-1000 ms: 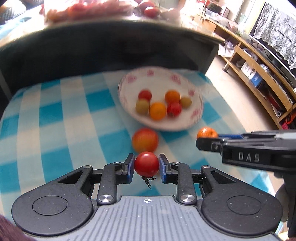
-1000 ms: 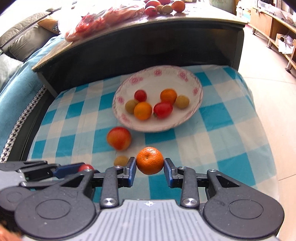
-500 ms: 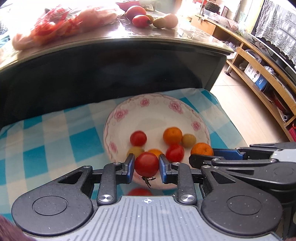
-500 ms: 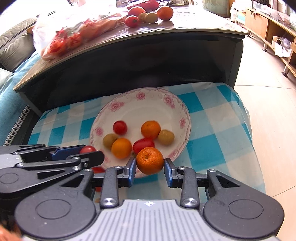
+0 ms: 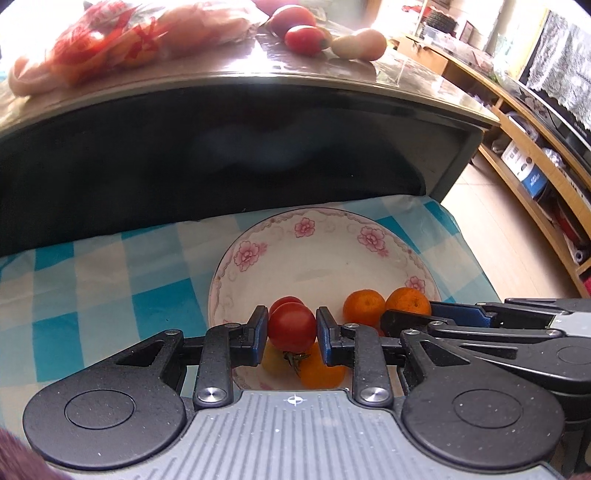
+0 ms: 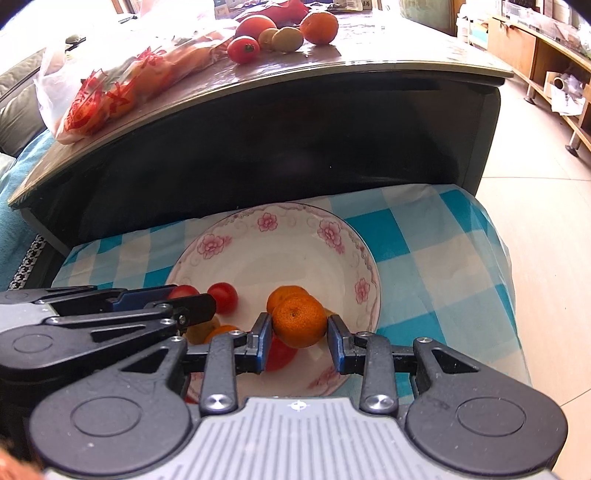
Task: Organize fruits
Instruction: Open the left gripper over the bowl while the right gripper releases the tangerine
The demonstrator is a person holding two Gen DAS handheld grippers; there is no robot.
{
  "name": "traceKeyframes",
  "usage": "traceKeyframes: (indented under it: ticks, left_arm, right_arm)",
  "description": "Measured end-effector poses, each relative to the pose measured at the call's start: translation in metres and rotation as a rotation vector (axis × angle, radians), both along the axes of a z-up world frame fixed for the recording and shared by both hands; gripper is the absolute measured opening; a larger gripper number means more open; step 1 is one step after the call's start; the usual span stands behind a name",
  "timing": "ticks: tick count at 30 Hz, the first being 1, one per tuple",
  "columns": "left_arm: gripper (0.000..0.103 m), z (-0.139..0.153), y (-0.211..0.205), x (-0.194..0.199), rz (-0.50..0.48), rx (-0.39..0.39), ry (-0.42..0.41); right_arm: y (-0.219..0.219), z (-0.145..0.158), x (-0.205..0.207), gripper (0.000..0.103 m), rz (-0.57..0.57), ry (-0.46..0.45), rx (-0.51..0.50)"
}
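My left gripper (image 5: pixel 291 328) is shut on a red tomato (image 5: pixel 291 325) and holds it over the near part of the flowered white plate (image 5: pixel 317 236). My right gripper (image 6: pixel 298 330) is shut on an orange tangerine (image 6: pixel 299 320) over the same plate (image 6: pixel 273 229), to the right of the left gripper (image 6: pixel 192 306). In the plate lie another red tomato (image 6: pixel 222 297), another tangerine (image 5: pixel 363 307), an orange fruit (image 5: pixel 321 369) and a yellowish fruit, partly hidden behind the fingers. In the left wrist view the right gripper's tangerine (image 5: pixel 407 301) shows at the plate's right rim.
The plate sits on a blue and white checked cloth (image 6: pixel 436 236). Behind it rises a dark table (image 6: pixel 295 122) carrying a red-printed plastic bag (image 6: pixel 122 77) and loose fruit (image 6: pixel 284 33). Wooden shelves (image 5: pixel 535 158) stand to the right across the floor.
Both grippers have moved forward with their fruit, from above the cloth to above the plate. The fruit left on the cloth has passed out of view below.
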State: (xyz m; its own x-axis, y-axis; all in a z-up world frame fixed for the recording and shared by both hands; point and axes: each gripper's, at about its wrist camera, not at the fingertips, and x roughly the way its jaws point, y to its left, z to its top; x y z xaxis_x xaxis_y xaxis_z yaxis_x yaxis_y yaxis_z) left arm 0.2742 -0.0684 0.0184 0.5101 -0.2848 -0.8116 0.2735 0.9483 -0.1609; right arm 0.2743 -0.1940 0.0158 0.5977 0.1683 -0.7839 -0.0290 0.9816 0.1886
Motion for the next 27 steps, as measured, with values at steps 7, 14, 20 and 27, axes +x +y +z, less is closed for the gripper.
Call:
traceKeyframes:
  ticks: [7, 14, 20, 27]
  left_arm:
    - [0.039, 0.003, 0.0, 0.0, 0.011, -0.007, -0.009]
    - [0.045, 0.011, 0.005, -0.005, 0.019, -0.003, -0.027]
    - [0.048, 0.016, 0.011, -0.011, 0.021, -0.001, -0.029]
    - [0.051, 0.02, 0.017, -0.027, 0.011, -0.006, -0.028]
  right_arm:
    - [-0.004, -0.001, 0.004, 0.036, -0.013, -0.009, 0.032]
    - [-0.006, 0.007, 0.001, 0.036, -0.03, -0.033, 0.053]
    - [-0.003, 0.011, -0.003, 0.036, -0.027, -0.049, 0.07]
    - [-0.001, 0.017, -0.013, 0.036, -0.026, -0.061, 0.072]
